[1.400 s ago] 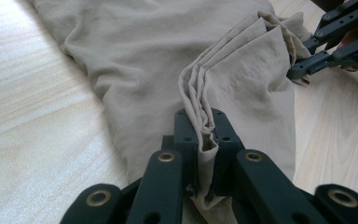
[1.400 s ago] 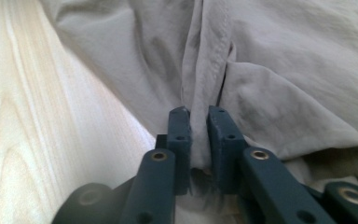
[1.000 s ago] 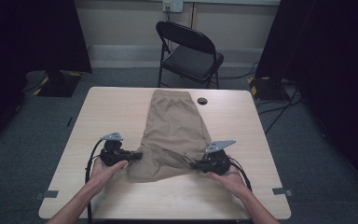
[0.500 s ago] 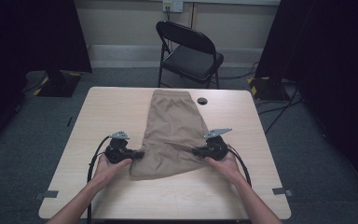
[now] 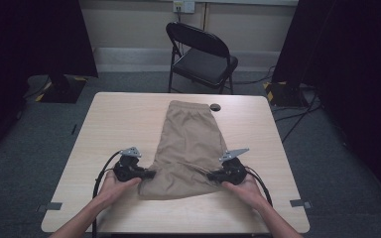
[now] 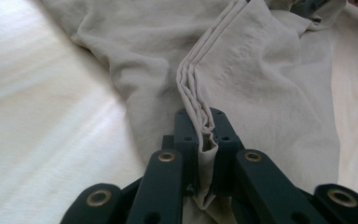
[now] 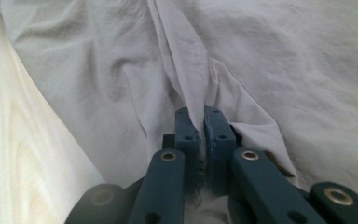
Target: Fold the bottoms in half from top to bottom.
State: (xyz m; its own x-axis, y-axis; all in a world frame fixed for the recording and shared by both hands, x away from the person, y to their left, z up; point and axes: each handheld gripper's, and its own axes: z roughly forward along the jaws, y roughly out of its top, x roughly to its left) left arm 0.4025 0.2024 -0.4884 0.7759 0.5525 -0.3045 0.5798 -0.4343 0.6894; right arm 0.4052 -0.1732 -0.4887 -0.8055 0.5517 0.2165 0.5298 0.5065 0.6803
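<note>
Both tongs are clamping cloth: the left gripper (image 5: 149, 174) is pinching a stack of layered edges of the tan shorts (image 5: 191, 144), and the right gripper (image 5: 211, 175) is biting a single ridge on the opposite side. Those shorts are lying flat mid-table (image 5: 119, 119), waistband toward the folding chair (image 5: 203, 54). Uneven pulling is the risk I am judging likeliest, since the thinner right-hand pinch could be slipping free, letting the fold land crooked
</note>
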